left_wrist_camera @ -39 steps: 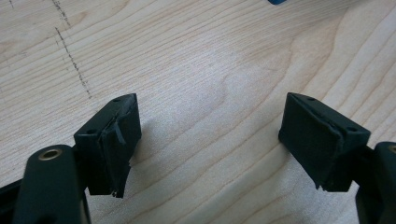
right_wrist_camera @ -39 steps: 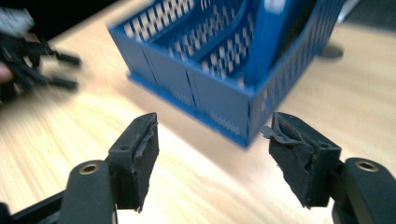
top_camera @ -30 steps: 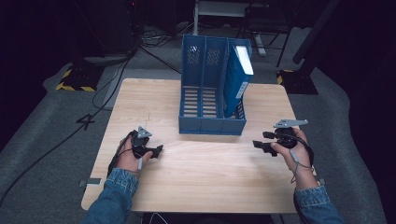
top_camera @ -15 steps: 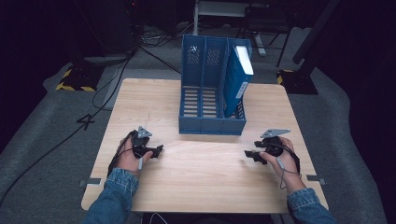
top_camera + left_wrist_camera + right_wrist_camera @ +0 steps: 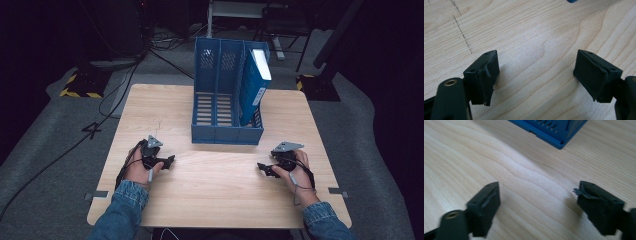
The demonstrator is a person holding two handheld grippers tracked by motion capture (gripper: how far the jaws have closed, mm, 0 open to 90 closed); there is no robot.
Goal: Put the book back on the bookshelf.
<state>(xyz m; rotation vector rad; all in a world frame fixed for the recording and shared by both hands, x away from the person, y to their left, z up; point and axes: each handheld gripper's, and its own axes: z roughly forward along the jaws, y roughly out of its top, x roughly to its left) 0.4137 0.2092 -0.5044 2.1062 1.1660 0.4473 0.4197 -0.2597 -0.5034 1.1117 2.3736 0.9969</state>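
Since the earlier frames the right gripper [image 5: 263, 169] has come down and inward toward the near edge, from a raised spot off the rack's right corner to a low rest on the wood, while the left gripper [image 5: 167, 161] has not shifted at all. On the left, that gripper lies on the table [image 5: 215, 200] near the person's side, jaws spread wide with only bare wood grain between them in the left gripper view [image 5: 536, 72]. Farther in, at the middle and far part of the table, stands the blue file rack [image 5: 227, 95], its left and middle compartments empty and its right compartment holding a blue book [image 5: 254, 85] that leans upright with its white page edge on top. On the right, the right gripper sits near the table's near right side, jaws likewise held apart and empty [image 5: 539, 207], with the rack's near corner [image 5: 560, 143] ahead of it. Both tools are well apart from the rack, so the work looks either finished or not yet begun. If the book is to be handled, the right gripper is the nearer one; a good approach would rise over the rack's low front wall, close on the book's upper spine rather than the loose pages, and lift straight up so the rack does not drag, with the left gripper steadying the rack's left wall if it slides.
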